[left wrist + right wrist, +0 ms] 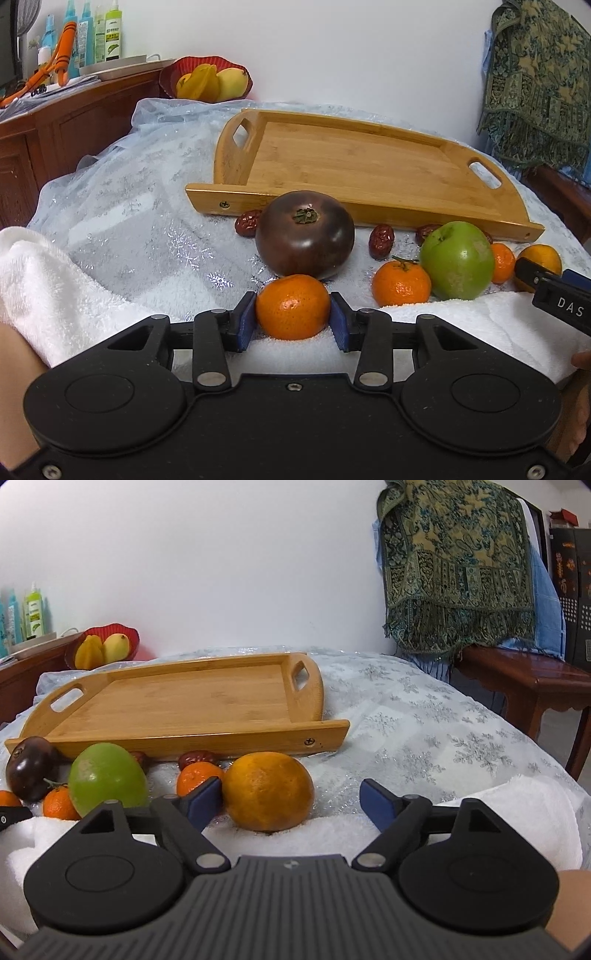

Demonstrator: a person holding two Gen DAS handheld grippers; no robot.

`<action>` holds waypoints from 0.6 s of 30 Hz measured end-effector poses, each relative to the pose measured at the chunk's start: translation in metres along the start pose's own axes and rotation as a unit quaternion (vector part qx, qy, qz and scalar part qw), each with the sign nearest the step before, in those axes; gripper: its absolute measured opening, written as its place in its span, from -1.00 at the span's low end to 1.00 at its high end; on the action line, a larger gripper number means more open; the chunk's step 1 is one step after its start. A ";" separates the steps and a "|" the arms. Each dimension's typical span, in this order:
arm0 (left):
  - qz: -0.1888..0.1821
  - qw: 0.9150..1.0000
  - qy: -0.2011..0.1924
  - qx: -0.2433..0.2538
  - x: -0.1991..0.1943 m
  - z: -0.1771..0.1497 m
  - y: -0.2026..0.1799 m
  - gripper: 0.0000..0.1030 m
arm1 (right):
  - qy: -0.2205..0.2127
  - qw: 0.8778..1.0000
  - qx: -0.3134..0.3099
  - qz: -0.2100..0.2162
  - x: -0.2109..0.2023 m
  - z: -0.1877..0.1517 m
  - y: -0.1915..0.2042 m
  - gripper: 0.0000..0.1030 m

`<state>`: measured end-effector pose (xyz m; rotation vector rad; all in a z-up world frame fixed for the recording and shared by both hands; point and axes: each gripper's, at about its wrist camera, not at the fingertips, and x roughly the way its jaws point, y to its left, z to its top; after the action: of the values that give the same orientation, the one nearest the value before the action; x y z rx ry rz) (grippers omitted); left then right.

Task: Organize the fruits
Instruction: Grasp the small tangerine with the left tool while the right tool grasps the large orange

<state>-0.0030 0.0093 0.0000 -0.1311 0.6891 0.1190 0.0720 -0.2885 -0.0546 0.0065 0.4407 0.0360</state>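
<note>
Left gripper (293, 316): pads closed against mandarin (293, 311) on white towel (66, 295) | Right gripper (291, 805): spread wide, large orange (268, 791) between fingers, unclamped | Bamboo tray (184, 701): behind fruit

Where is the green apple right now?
In the left wrist view the green apple sits right of centre on the tablecloth, just in front of the wooden tray, with small mandarins either side; the nearer one is on its left.

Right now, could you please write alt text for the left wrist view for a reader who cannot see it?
The left claw grips a small mandarin over a white towel. Behind it sit a dark purple tomato, red dates, a green apple, more mandarins and an empty wooden tray. The right claw enters at the right edge.
</note>
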 end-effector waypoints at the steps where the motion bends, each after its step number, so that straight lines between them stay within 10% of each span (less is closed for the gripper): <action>1: 0.002 1.000 -0.001 0.003 0.000 0.000 -0.001 -0.23 | 0.002 1.000 0.002 -0.001 0.001 0.000 -0.001 0.84; 12: 0.006 1.000 -0.011 0.009 -0.001 -0.003 -0.004 -0.25 | 0.008 1.000 0.028 0.007 0.003 -0.002 -0.009 0.90; 18: 0.004 1.000 -0.013 0.009 -0.004 -0.003 -0.003 -0.26 | -0.015 1.000 0.018 0.012 -0.006 -0.004 -0.004 0.49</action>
<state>-0.0079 0.0057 0.0007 -0.1103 0.6654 0.1225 0.0648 -0.2925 -0.0555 0.0472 0.4117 0.0509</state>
